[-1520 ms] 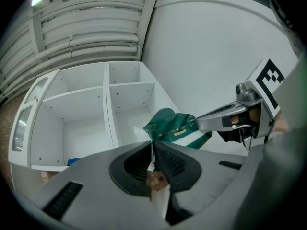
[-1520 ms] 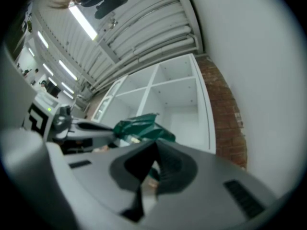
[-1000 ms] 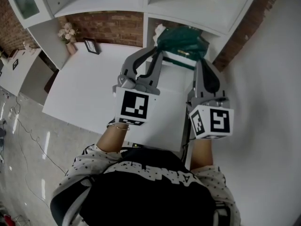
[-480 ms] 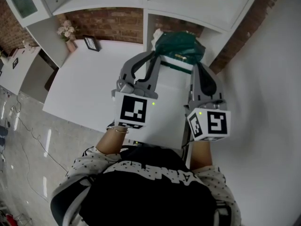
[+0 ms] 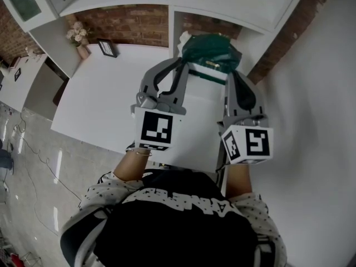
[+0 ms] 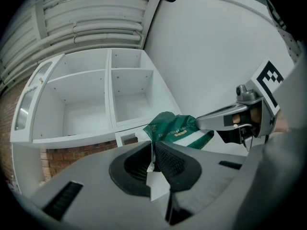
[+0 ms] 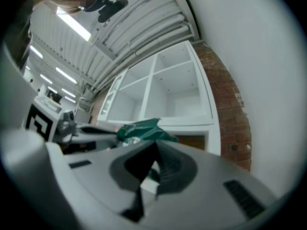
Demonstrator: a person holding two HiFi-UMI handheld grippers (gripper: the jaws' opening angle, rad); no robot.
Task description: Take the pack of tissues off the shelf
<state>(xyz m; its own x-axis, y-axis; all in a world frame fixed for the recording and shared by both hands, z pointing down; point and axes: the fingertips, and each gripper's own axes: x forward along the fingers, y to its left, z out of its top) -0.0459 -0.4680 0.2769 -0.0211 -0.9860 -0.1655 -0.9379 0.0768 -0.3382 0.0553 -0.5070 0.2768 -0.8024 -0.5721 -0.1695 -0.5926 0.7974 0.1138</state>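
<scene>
Two grippers, one pack, and over the last second almost nothing has shifted. The left gripper [image 6: 154, 161] is clamped nearly closed on a pale edge flap at one end of the crinkly dark-green plastic pack of tissues with its white band [image 5: 211, 52]. The right gripper [image 7: 152, 170] is squeezed fully shut on the other end, a sliver of white wrapper caught between its pads.

The pack hangs between them in the air, lifted off any surface. It sits out in front of the white cubby shelf unit [image 6: 111, 95] and above the back of the white counter [image 5: 111, 93], close to the red brick wall [image 5: 128, 29] behind. Compared with a moment ago, the pack and both marker cubes hold practically the same spot in the head view; only the background slides a touch.

What that means: the lift looks done and the hold steady, with no slipping or sagging. By my reading the pack is already clear of the compartments, so what remains is to draw it back towards the person and away from the unit.
</scene>
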